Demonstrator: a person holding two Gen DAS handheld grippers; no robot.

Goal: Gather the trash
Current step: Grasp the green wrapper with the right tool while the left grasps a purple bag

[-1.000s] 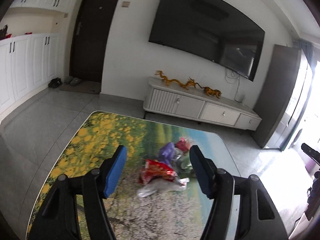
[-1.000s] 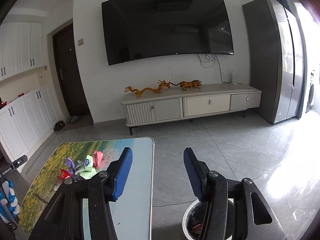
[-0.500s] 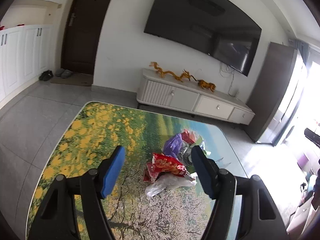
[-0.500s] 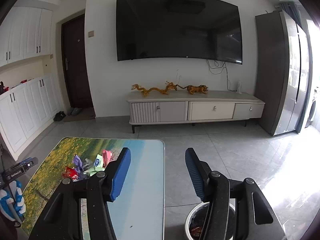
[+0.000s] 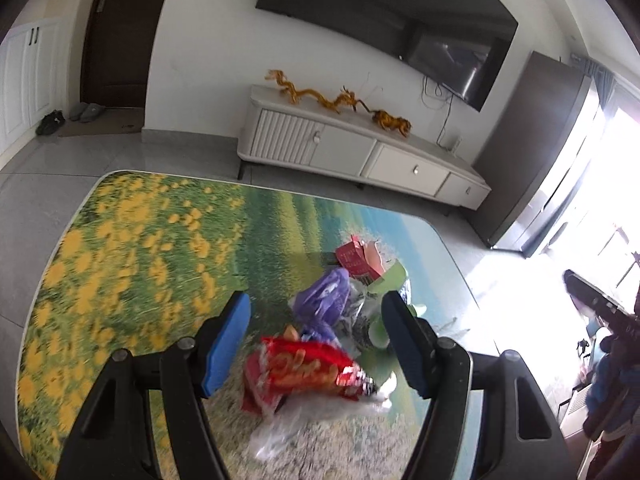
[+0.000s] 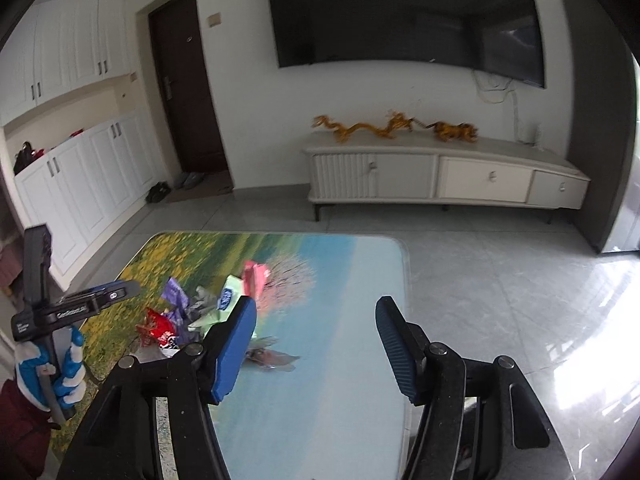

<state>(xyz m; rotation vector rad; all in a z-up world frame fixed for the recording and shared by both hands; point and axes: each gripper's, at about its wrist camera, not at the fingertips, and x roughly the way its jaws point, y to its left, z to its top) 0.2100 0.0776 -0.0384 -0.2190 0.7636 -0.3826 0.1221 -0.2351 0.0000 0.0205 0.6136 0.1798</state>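
Note:
A pile of trash lies on the flower-print table (image 5: 132, 256): a red snack bag (image 5: 308, 372), a clear plastic bag (image 5: 288, 428), a purple wrapper (image 5: 324, 300), a red carton (image 5: 360, 258) and a green packet (image 5: 390, 276). My left gripper (image 5: 316, 344) is open, its blue fingers on either side of the red bag, just above it. My right gripper (image 6: 316, 344) is open and empty above the table's right part. The pile also shows in the right wrist view (image 6: 200, 308), left of that gripper, with the left gripper's body (image 6: 60, 308) beside it.
A white TV cabinet (image 6: 440, 180) with gold dragon figures (image 6: 392, 128) stands against the far wall under a large TV (image 6: 404, 16). White cupboards (image 6: 80, 168) line the left wall. Grey tiled floor (image 6: 500, 280) lies right of the table. A dark tall cabinet (image 5: 532, 148) stands at the right.
My left gripper has moved forward and down over the trash pile, so the red bag now lies between its fingers. My right gripper has swung left over the table, and the bin has left its view.

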